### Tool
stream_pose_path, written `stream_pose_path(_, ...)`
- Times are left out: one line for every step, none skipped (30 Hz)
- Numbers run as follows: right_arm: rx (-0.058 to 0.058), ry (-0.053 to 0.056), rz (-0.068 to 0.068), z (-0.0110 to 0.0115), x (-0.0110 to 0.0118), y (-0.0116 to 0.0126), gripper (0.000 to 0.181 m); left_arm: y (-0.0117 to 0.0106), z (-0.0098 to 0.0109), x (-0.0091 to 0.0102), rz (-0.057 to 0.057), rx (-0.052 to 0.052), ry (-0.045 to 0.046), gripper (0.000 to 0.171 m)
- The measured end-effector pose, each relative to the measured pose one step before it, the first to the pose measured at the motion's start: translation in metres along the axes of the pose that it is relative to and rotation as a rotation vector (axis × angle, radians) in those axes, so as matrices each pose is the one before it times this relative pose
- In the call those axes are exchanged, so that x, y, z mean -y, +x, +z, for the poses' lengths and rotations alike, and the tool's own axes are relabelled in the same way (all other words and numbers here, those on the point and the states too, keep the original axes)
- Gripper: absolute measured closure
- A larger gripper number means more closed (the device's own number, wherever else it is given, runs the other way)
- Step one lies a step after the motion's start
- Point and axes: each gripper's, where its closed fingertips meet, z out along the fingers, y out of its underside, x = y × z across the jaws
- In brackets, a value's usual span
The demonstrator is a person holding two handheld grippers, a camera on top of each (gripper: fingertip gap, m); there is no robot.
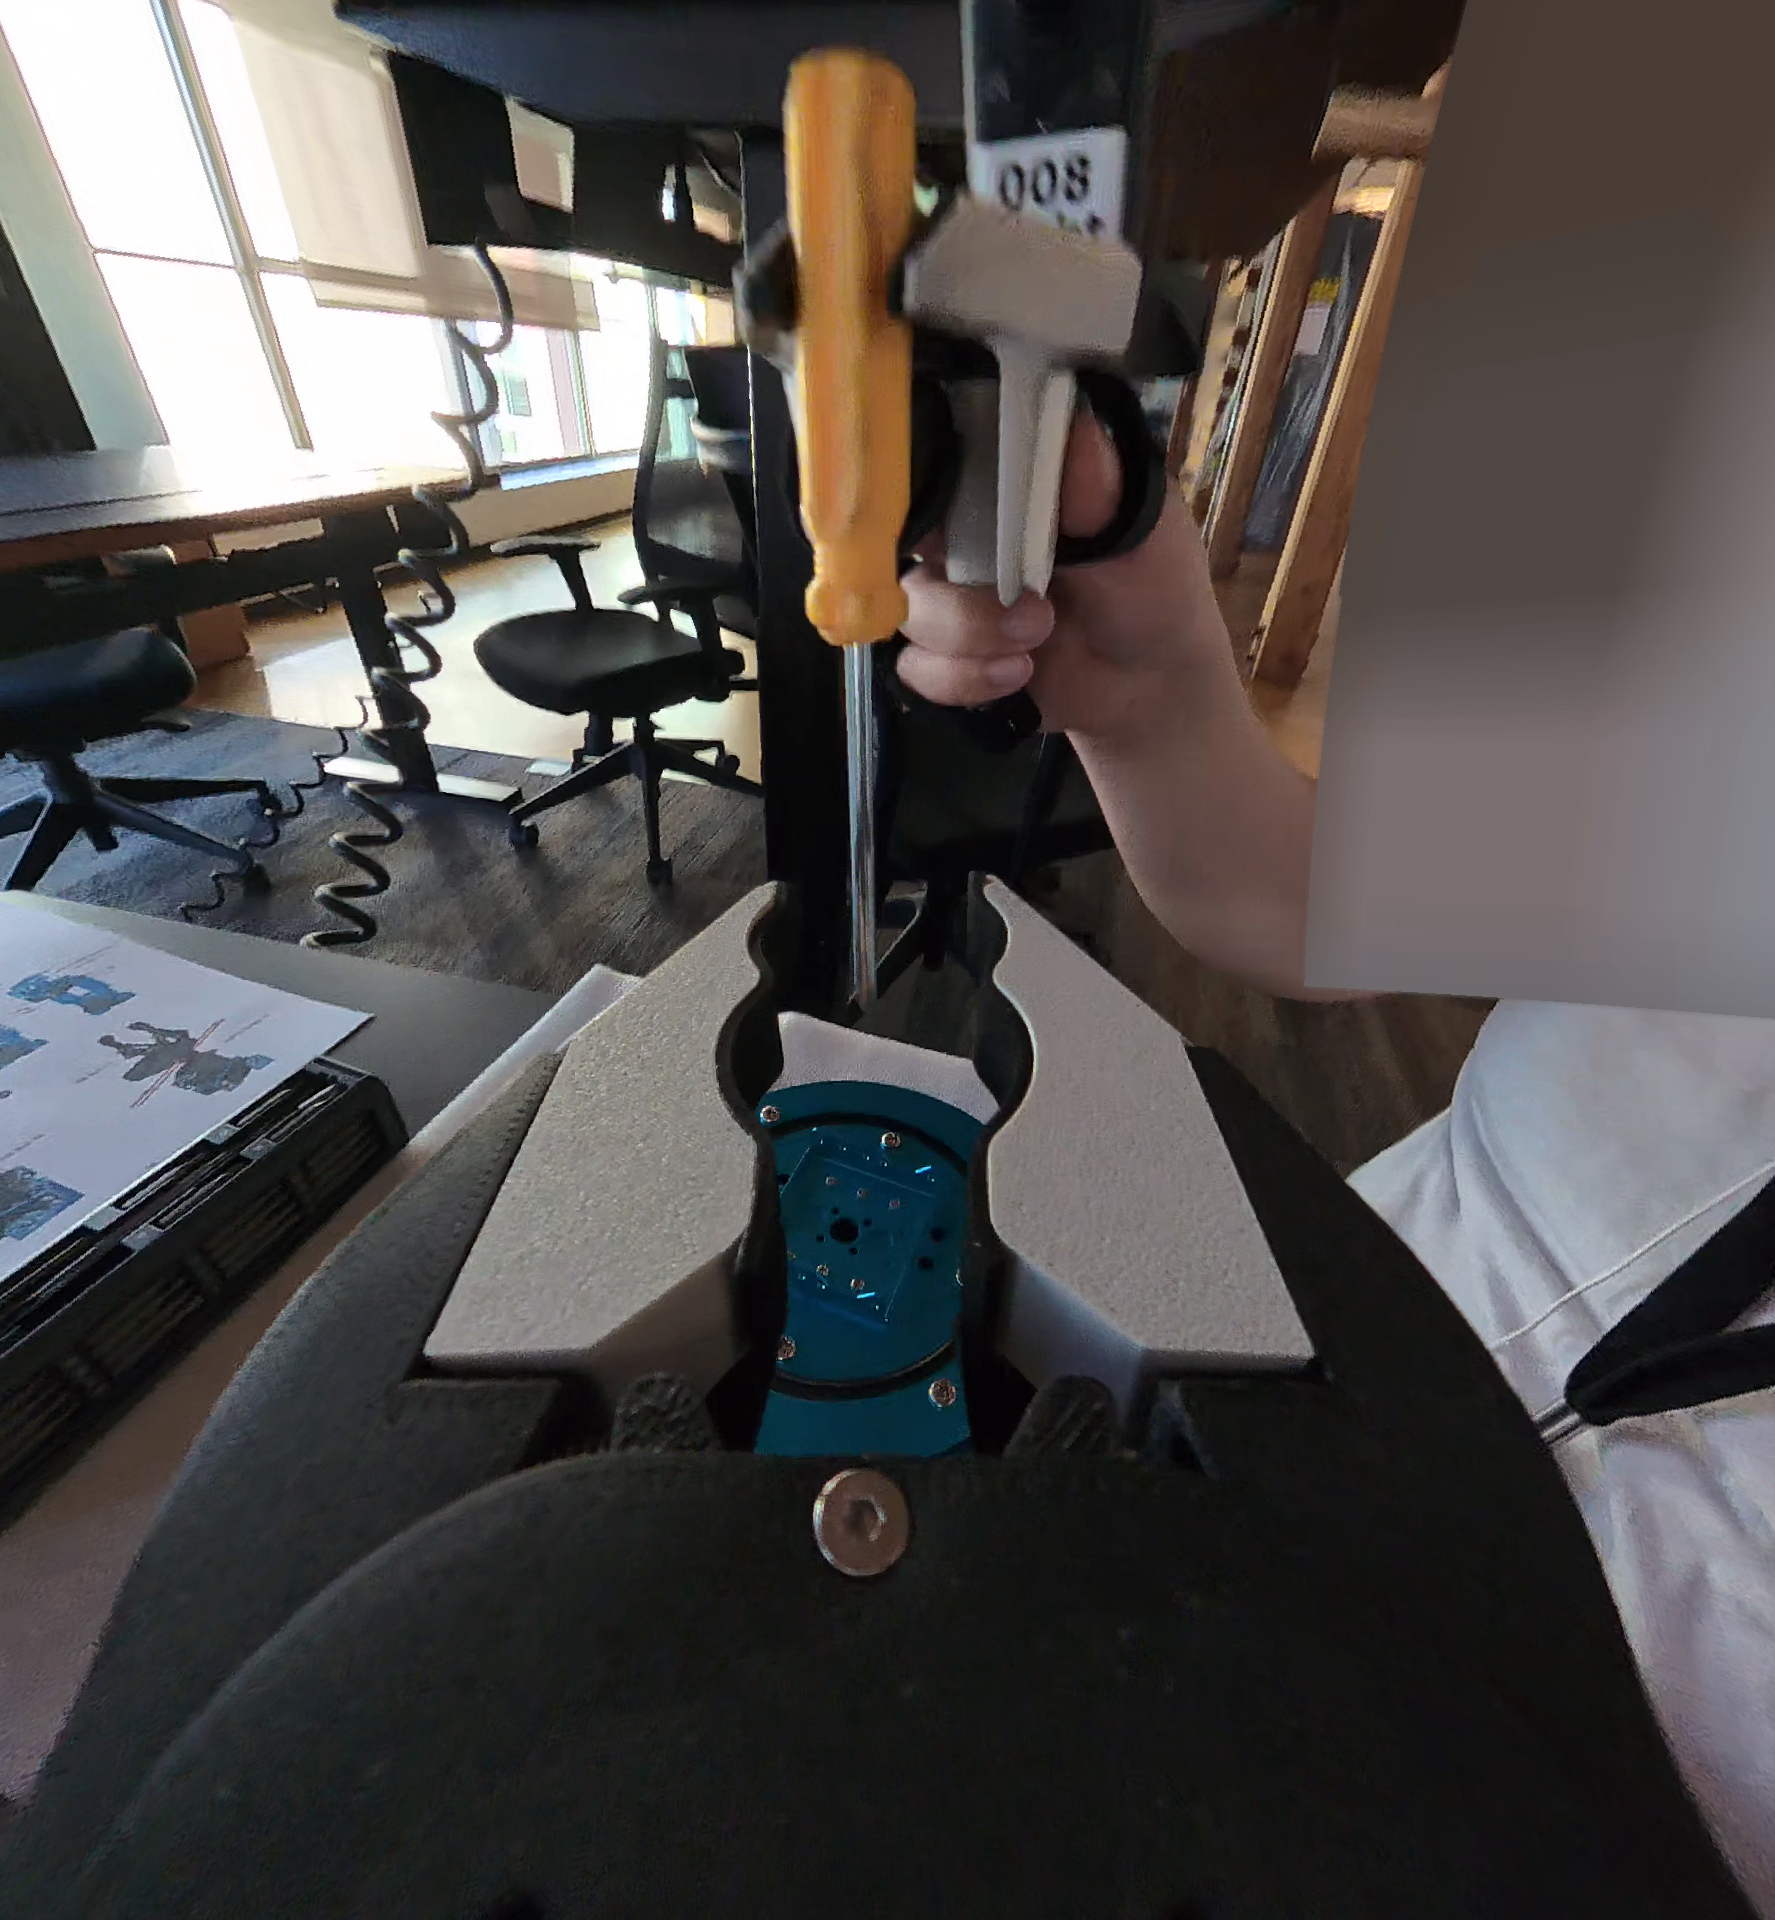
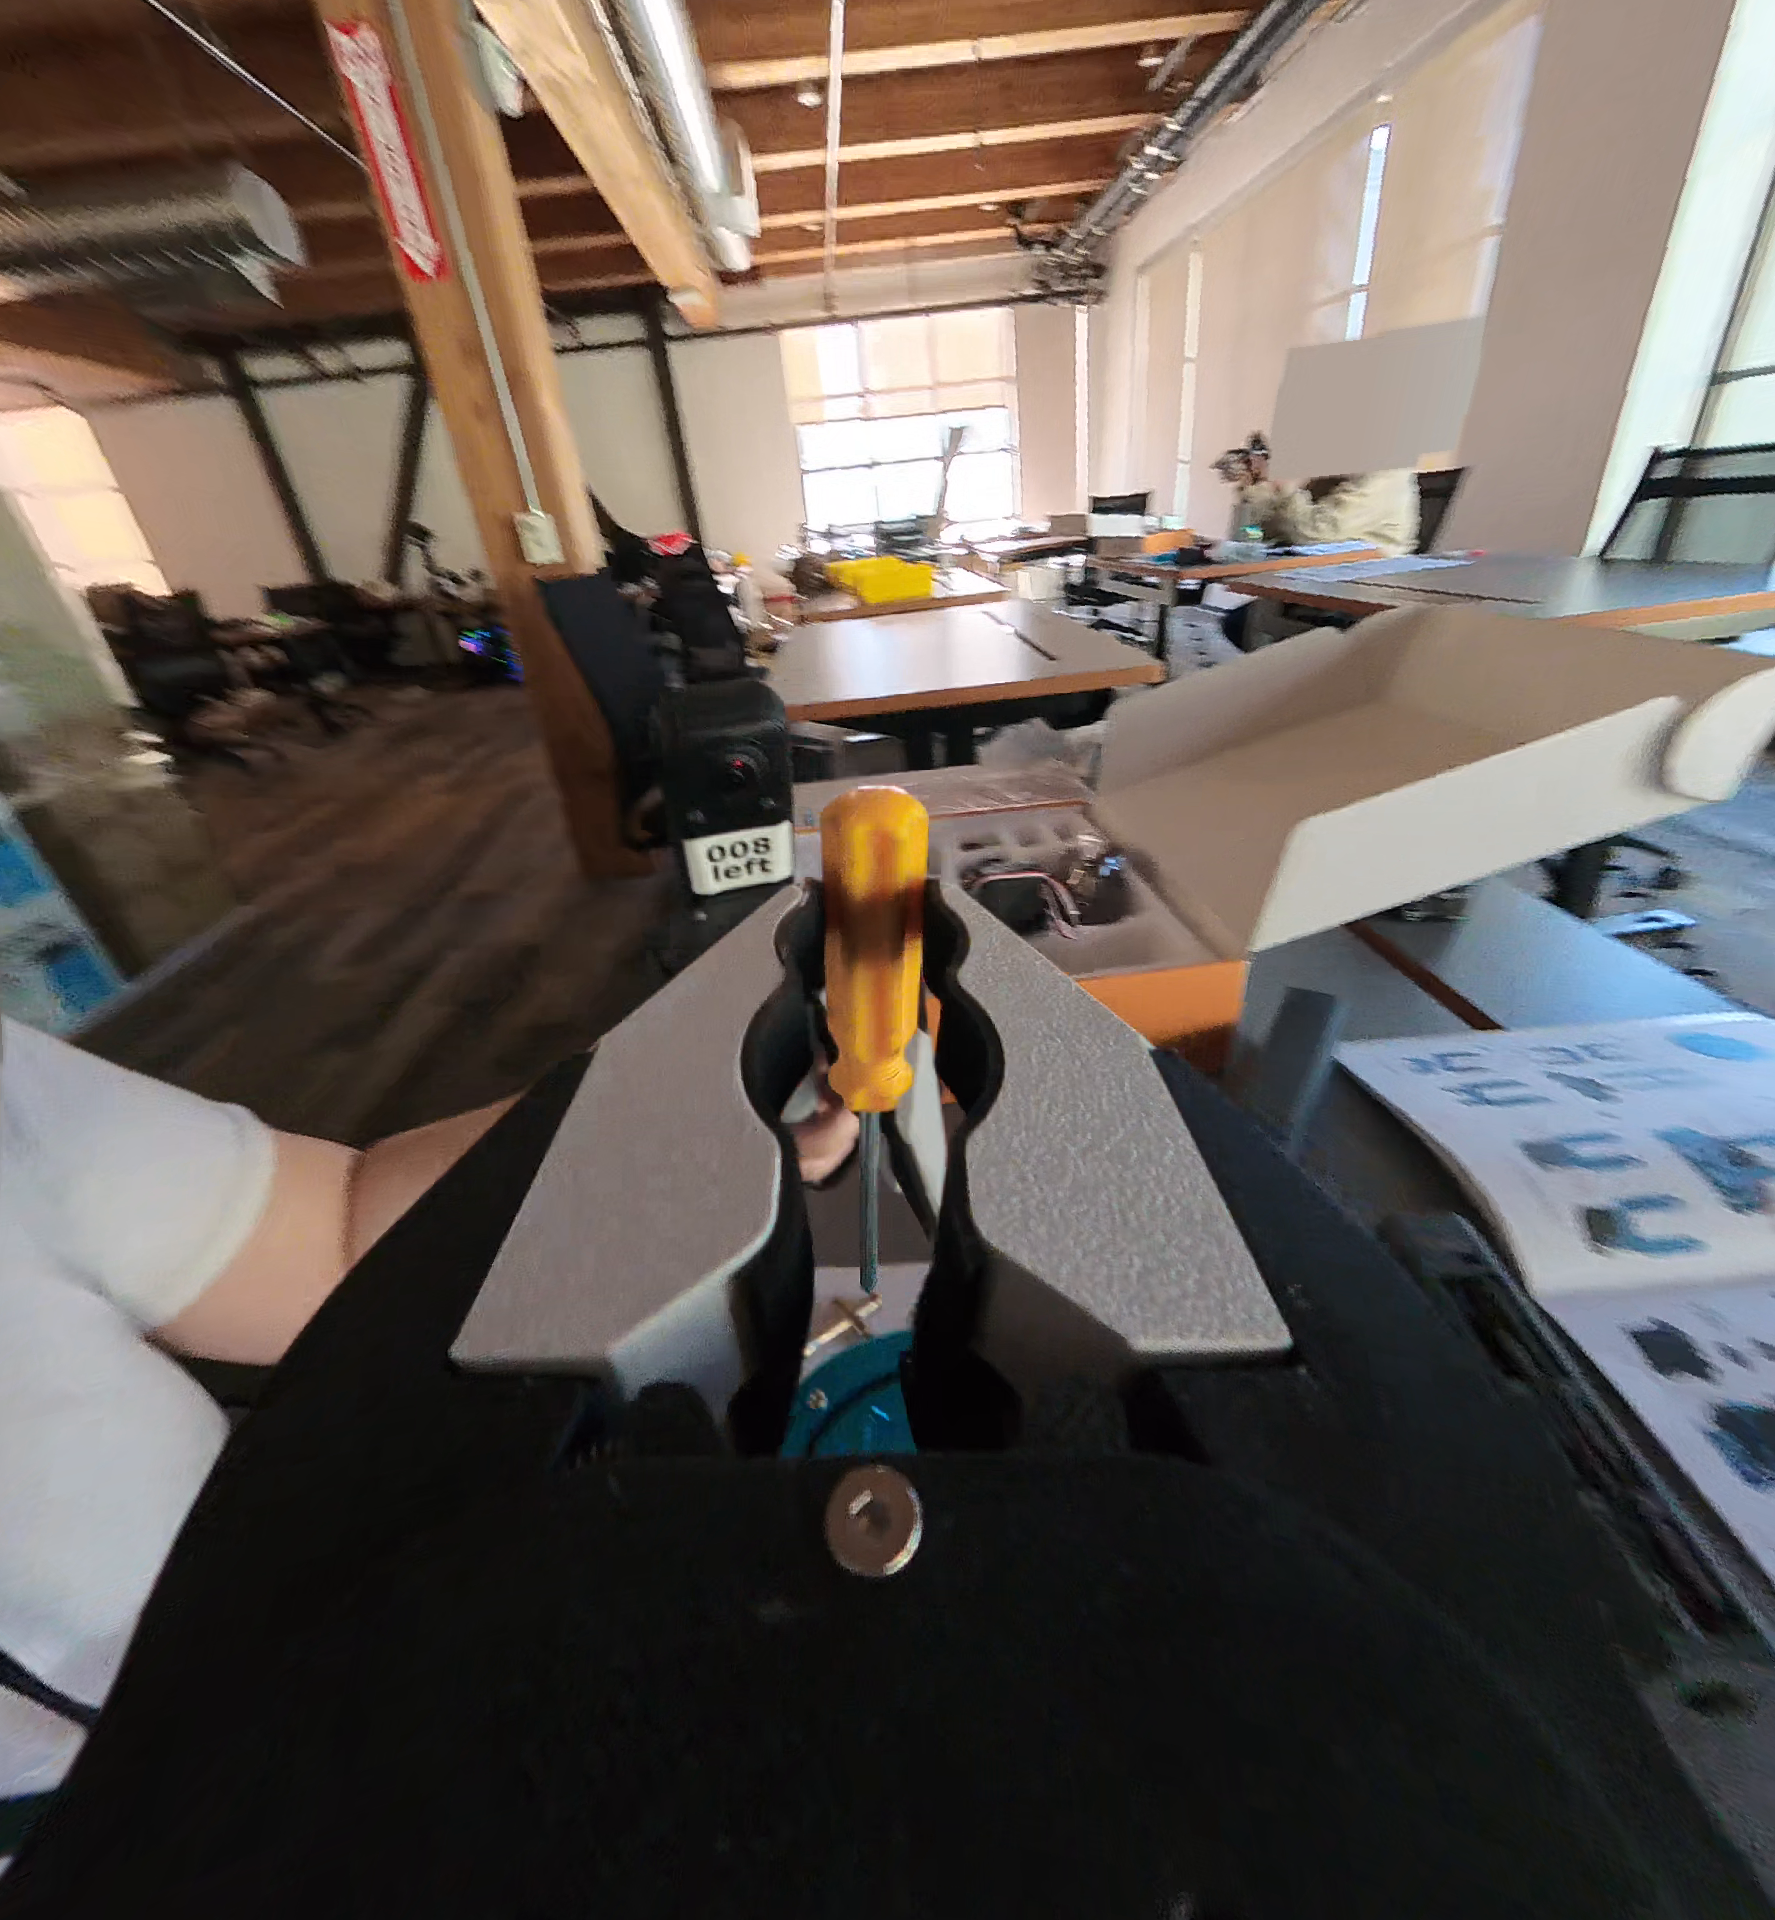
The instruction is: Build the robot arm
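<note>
My left gripper [image 1: 878, 914] is shut on a blue round metal part [image 1: 862, 1226] with small screws and holes in its face, held between the inner pads. My right gripper [image 2: 878, 899] is shut on the orange handle of a screwdriver [image 2: 872, 956], held upright with its tip pointing down just above the blue part [image 2: 847, 1392]. In the left wrist view the screwdriver [image 1: 852, 343] hangs from the right gripper above, with its shaft reaching down between my left fingertips. A small metal piece [image 2: 841, 1320] lies by the tip.
A printed sheet with pictures [image 1: 83, 1091] lies over a black case [image 1: 166, 1247] on the left. White foam [image 1: 862, 1049] sits under the blue part. An open cardboard box [image 2: 1382, 769] stands behind. Office chairs [image 1: 602, 665] and desks fill the room. There is about 9 centimeters between the tips of the two grippers. From my left tips it is roughly 25 centimeters to the black case [image 1: 166, 1247]; from my right, 30 centimeters.
</note>
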Motion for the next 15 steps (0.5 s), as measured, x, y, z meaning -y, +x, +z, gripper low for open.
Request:
stream_pose_path(0.0346,0.0008,0.0313,0.00571,-0.00148,0.00045,0.164,0.00055,0.00276,-0.00063,0.0073,0.0064,-0.02037,0.139)
stream_pose_path(0.0248,0.003,0.0275,0.0061,-0.00318,0.00203,0.164,0.00008,0.0017,-0.00022,0.0025,0.0077,-0.01298,0.14)
stream_pose_path(0.024,0.0068,0.0269,0.00622,-0.00431,0.00296,0.164,-0.0013,-0.00012,-0.00087,-0.0048,0.0132,-0.01327,0.151)
stream_pose_path(0.0255,0.0247,0.043,0.00483,-0.00223,0.00407,0.164,-0.00433,-0.00147,-0.00291,-0.0177,0.029,-0.02122,0.168)
stream_pose_path(0.0075,0.0092,0.0443,0.00303,-0.00434,0.00807,0.164,-0.00591,-0.00276,-0.0052,-0.0369,0.0356,-0.02516,0.169)
stream_pose_path(0.0161,-0.0042,0.031,0.00161,-0.00558,0.00681,0.163,-0.00511,-0.00417,-0.00626,-0.0557,0.0233,-0.02055,0.168)
stream_pose_path(-0.007,-0.0112,0.0259,-0.0002,-0.00616,0.00926,0.152,-0.00467,-0.00556,-0.0061,-0.0673,0.013,-0.00901,0.169)
stream_pose_path(-0.0269,-0.0128,0.0211,-0.00282,-0.00618,0.01133,0.143,-0.00358,-0.00658,-0.00493,-0.0653,0.003,0.00924,0.17)
stream_pose_path(-0.0208,-0.0099,0.0171,-0.00569,-0.00534,0.00934,0.136,-0.00418,-0.00702,-0.00489,-0.0645,0.0041,0.01571,0.17)
stream_pose_path(-0.0196,-0.0037,0.0177,-0.00892,-0.00499,0.00813,0.134,-0.00677,-0.00678,-0.00621,-0.0694,0.0169,0.00922,0.17)
stream_pose_path(-0.031,0.0123,0.016,-0.01179,-0.0037,0.00885,0.135,-0.00872,-0.00618,-0.0072,-0.0673,0.0241,0.00236,0.17)
stream_pose_path(-0.0402,0.0343,0.0128,-0.01403,-0.00155,0.00956,0.137,-0.01002,-0.00486,-0.00811,-0.0624,0.0284,-0.00577,0.17)
stream_pose_path(-0.0424,0.0508,0.0115,-0.01538,0.00002,0.00921,0.14,-0.01084,-0.00294,-0.00897,-0.064,0.0307,-0.01572,0.171)
stream_pose_path(-0.0426,0.0568,0.0121,-0.01574,0.00019,0.00894,0.144,-0.01131,-0.00062,-0.00931,-0.0719,0.0314,-0.02247,0.171)
stream_pose_path(-0.0418,0.0584,0.0138,-0.01534,0.00003,0.00828,0.147,-0.0112,0.0013,-0.00898,-0.0787,0.0292,-0.02631,0.171)
